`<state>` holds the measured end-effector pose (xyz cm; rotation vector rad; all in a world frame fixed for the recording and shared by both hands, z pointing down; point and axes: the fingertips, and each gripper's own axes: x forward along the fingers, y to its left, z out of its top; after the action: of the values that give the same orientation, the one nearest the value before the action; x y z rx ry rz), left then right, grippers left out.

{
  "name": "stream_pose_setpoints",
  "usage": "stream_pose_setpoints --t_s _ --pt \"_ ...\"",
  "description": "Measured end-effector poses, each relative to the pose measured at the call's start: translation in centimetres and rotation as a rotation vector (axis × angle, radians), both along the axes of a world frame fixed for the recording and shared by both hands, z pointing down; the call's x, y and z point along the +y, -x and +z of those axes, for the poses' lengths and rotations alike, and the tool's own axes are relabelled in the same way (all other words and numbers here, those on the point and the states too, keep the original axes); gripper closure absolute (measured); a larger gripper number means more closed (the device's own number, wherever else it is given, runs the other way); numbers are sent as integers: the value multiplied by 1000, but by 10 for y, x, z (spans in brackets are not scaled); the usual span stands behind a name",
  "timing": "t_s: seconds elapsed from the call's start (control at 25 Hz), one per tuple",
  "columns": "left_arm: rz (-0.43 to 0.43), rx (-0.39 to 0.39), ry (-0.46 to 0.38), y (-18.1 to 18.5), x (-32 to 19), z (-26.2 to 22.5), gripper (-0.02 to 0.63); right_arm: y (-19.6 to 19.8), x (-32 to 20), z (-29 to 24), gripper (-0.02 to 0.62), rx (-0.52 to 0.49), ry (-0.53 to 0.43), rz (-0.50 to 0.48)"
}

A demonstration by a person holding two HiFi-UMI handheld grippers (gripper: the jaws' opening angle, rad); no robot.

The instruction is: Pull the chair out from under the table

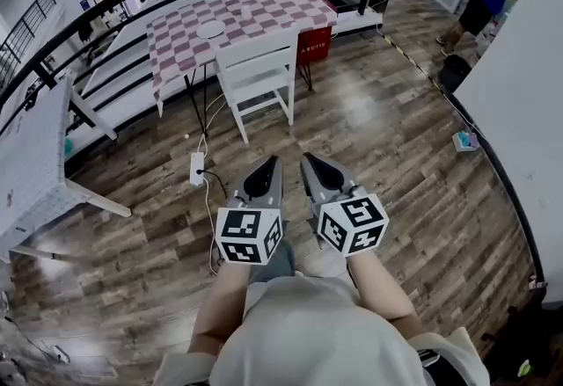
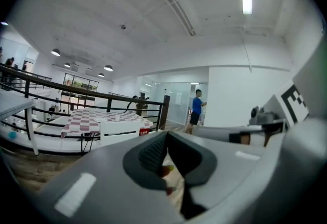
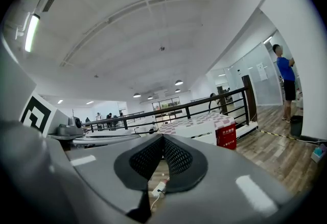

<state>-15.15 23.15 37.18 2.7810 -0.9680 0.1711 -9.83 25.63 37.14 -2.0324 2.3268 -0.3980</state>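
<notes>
The left grey two-jaw gripper [image 1: 271,163] and the right grey two-jaw gripper [image 1: 308,159] sit side by side low in the head view, each with its jaws pressed together on nothing. The white slat-backed wooden chair [image 1: 257,76] stands well apart at their 12 o'clock, back toward them, seat tucked under the table with the red-and-white checked cloth [image 1: 242,15]. A white power strip [image 1: 197,168] lies on the wood-plank floor [image 1: 396,156] at the left gripper's 9 o'clock.
</notes>
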Motion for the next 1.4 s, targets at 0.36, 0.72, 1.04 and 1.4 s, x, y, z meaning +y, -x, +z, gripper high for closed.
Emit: stream_pose_setpoints --t_s 0.36,0.72,1.04,1.4 --pt "-17 -4 3 -20 -63 4 597 -27 -58 8 595 13 17 9" --pt "9 -6 7 -45 -129 0 597 -49 -127 3 597 7 18 5" --pt "18 -14 11 -60 -185 -7 597 -66 -178 -2 597 -3 12 28" --pt "23 -17 9 -64 -244 -9 597 -72 -234 -6 597 4 3 42"
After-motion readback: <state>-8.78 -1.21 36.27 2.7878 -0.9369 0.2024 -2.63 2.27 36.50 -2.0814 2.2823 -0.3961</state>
